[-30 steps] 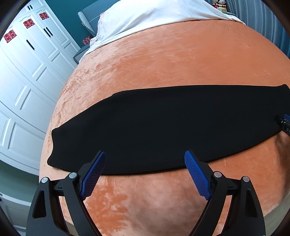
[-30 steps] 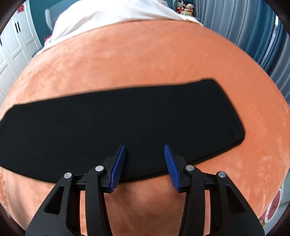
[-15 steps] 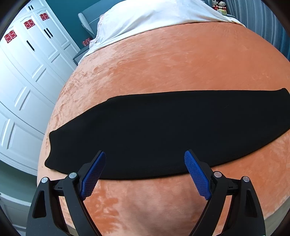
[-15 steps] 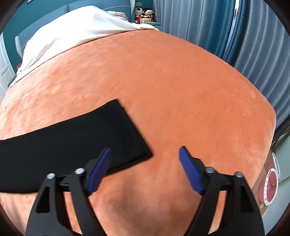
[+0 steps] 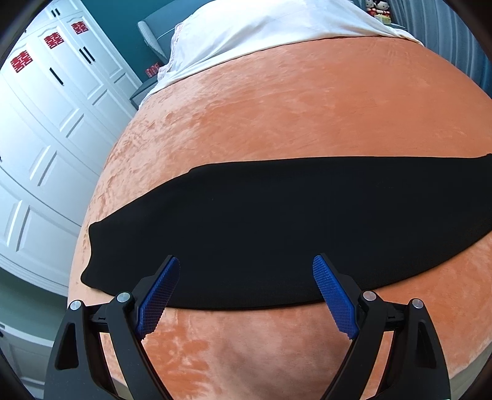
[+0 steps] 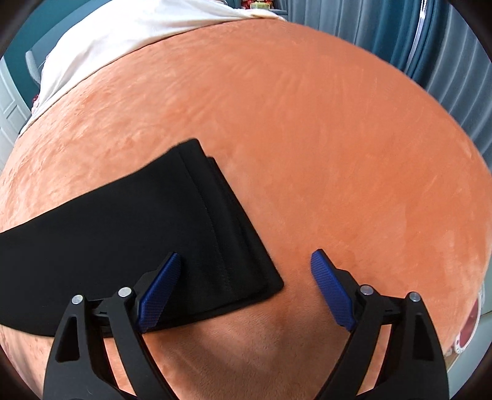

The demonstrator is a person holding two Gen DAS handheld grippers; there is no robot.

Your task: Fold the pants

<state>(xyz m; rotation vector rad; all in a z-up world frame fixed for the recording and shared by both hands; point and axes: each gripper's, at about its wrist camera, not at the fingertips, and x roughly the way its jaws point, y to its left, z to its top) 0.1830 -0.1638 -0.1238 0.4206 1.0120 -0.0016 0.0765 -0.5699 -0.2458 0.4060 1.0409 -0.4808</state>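
Note:
Black pants (image 5: 276, 227) lie flat in a long folded strip across the orange bed cover (image 5: 292, 107). My left gripper (image 5: 246, 292) is open and empty, hovering over the strip's near edge toward its left end. In the right wrist view the strip's right end (image 6: 196, 234) shows a stitched band and layered edges. My right gripper (image 6: 243, 286) is open and empty, with its left finger (image 6: 160, 286) over the cloth and its right finger (image 6: 332, 289) over bare cover, straddling the end's near corner.
A white sheet (image 5: 276, 27) covers the head of the bed. White wardrobe doors (image 5: 40, 123) stand to the left and blue-grey curtains (image 6: 446, 55) to the right. A round red and white object (image 6: 467, 329) lies off the bed's right edge.
My right gripper has swung right from the strip's middle to its right end, opened wider and come closer. My left gripper has barely moved, drifting slightly left.

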